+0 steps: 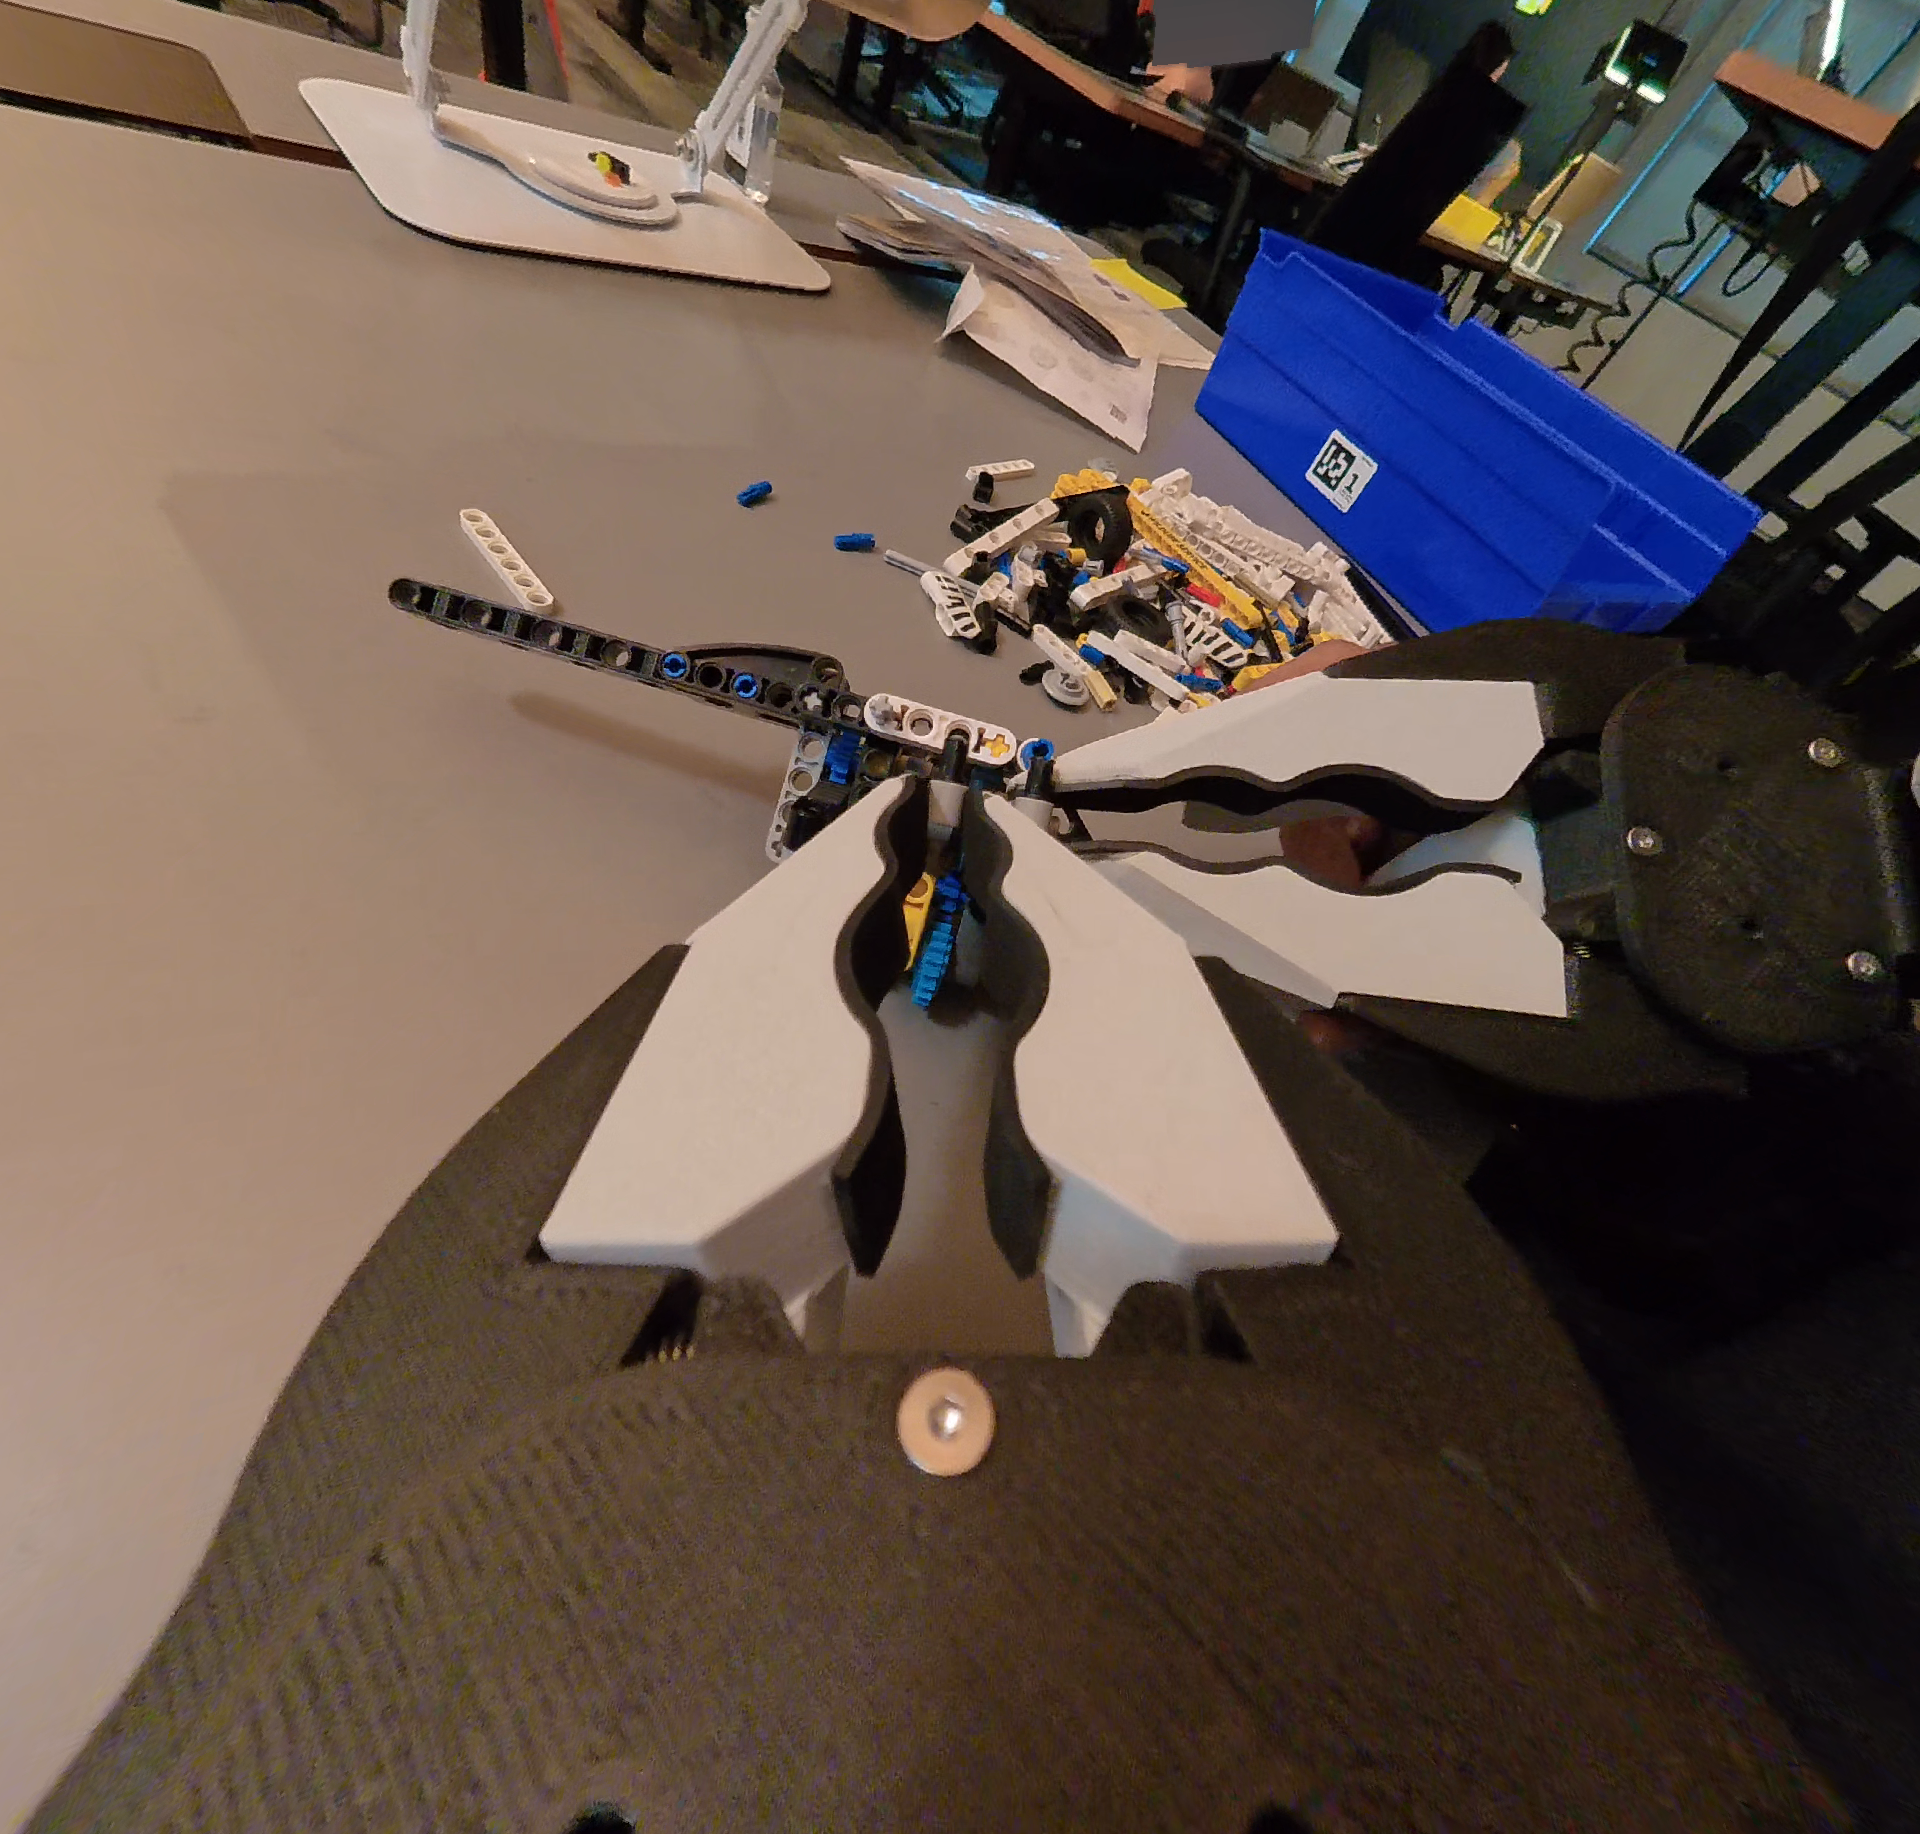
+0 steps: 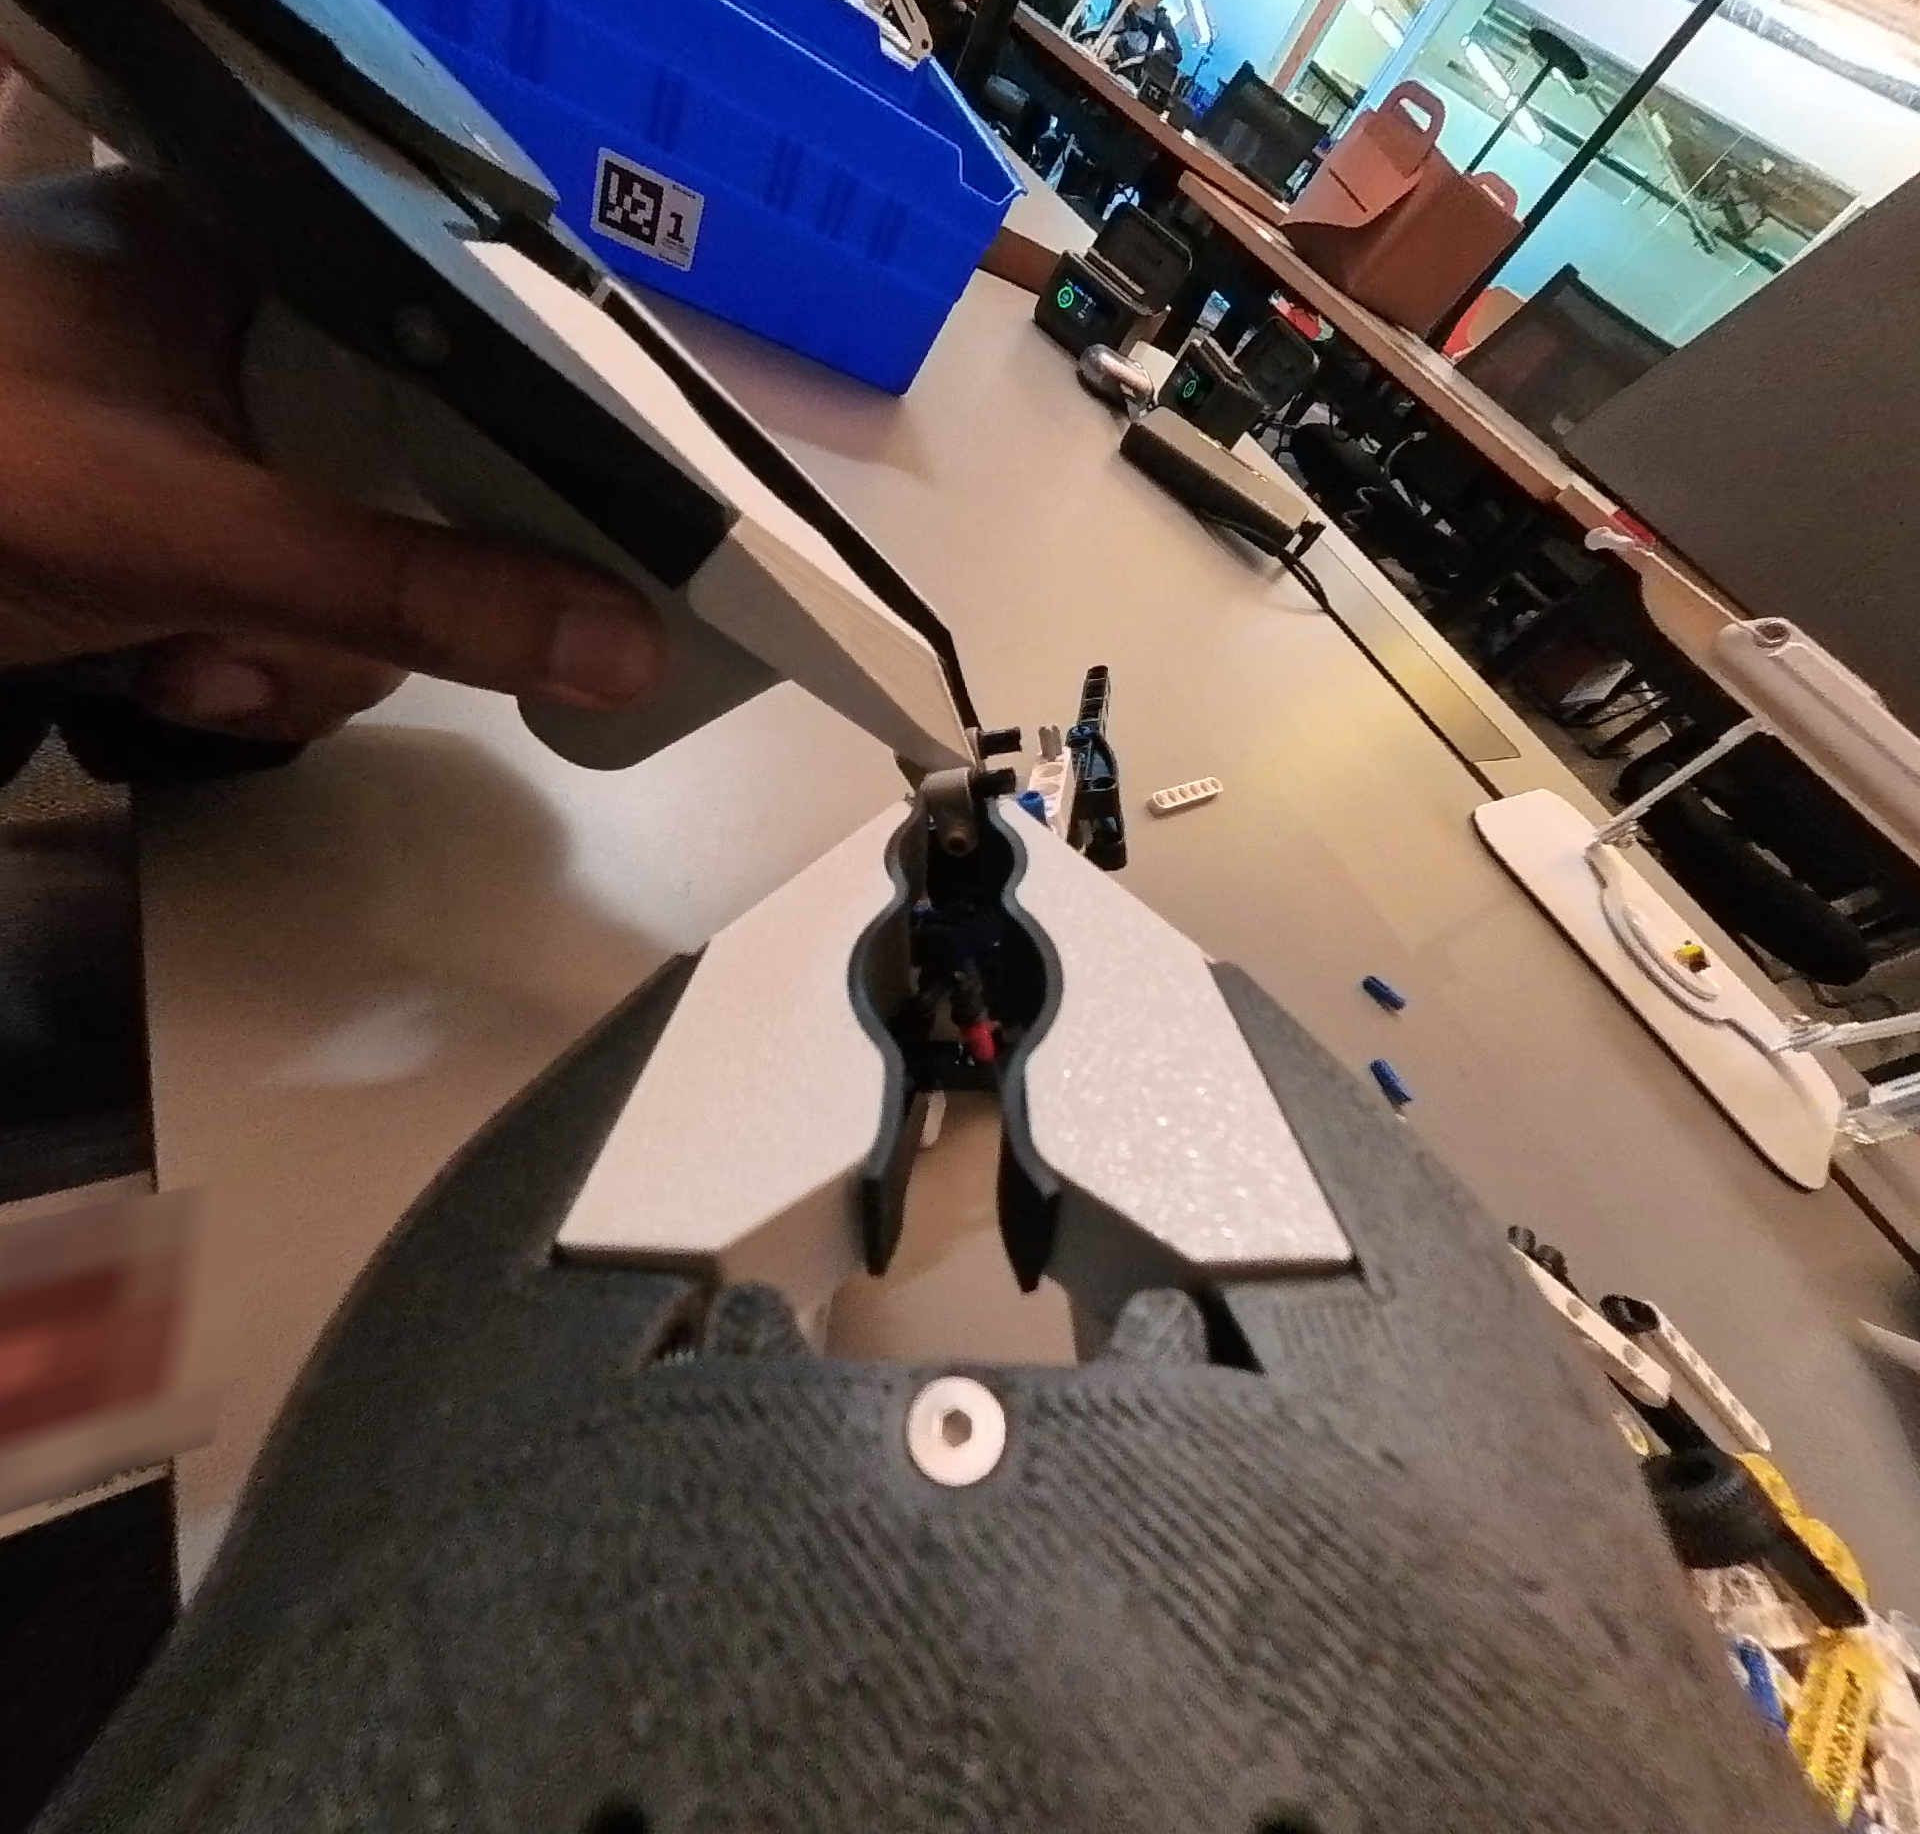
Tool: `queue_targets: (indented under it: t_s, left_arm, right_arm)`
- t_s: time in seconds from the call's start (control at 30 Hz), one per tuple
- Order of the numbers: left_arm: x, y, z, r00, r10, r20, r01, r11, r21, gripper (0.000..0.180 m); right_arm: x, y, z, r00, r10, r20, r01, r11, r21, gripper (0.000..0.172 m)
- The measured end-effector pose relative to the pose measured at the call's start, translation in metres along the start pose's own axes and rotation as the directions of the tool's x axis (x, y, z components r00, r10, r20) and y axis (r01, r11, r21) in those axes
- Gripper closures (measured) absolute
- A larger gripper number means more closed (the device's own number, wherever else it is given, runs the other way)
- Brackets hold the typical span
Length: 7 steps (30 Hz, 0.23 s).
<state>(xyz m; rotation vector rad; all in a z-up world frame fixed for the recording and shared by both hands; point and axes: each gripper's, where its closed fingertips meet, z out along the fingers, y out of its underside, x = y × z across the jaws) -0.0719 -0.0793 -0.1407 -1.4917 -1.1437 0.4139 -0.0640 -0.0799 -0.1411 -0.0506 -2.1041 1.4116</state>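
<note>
My left gripper [image 1: 945, 797] is shut on a building-brick assembly and holds it just above the grey table [image 1: 312, 849]. The assembly has a long black beam [image 1: 582, 636], a short white beam [image 1: 935, 724] and a blue gear [image 1: 940, 932] that sits between my fingers. My right gripper [image 1: 1055, 782] comes in from the right, with its tips at the assembly's right end. In the right wrist view my right gripper [image 2: 956, 823] is shut on a small grey connector [image 2: 948, 792] with black pins. The left gripper [image 2: 935, 724], held by a hand [image 2: 312, 579], meets it from the upper left.
A pile of loose pieces [image 1: 1143, 579] lies by a blue bin [image 1: 1455, 454]. A white beam [image 1: 506, 556] and two blue pins [image 1: 755, 493] lie loose on the table. A white lamp base [image 1: 561, 184] and papers [image 1: 1039, 309] stand farther back. Black devices [image 2: 1122, 278] sit beyond the bin. My two grippers' fingertips are within a few centimetres of each other.
</note>
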Motion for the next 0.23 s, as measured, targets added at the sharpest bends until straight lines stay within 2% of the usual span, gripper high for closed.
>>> queue_targets:
  t_s: [0.23]
  left_arm:
    - [0.0011,0.0026,-0.0008,0.995,-0.076,-0.067,0.075,0.997,-0.016,0.176]
  right_arm:
    - [-0.0009,0.0024,0.0005,0.993,-0.12,-0.02,0.12,0.993,-0.018,0.166]
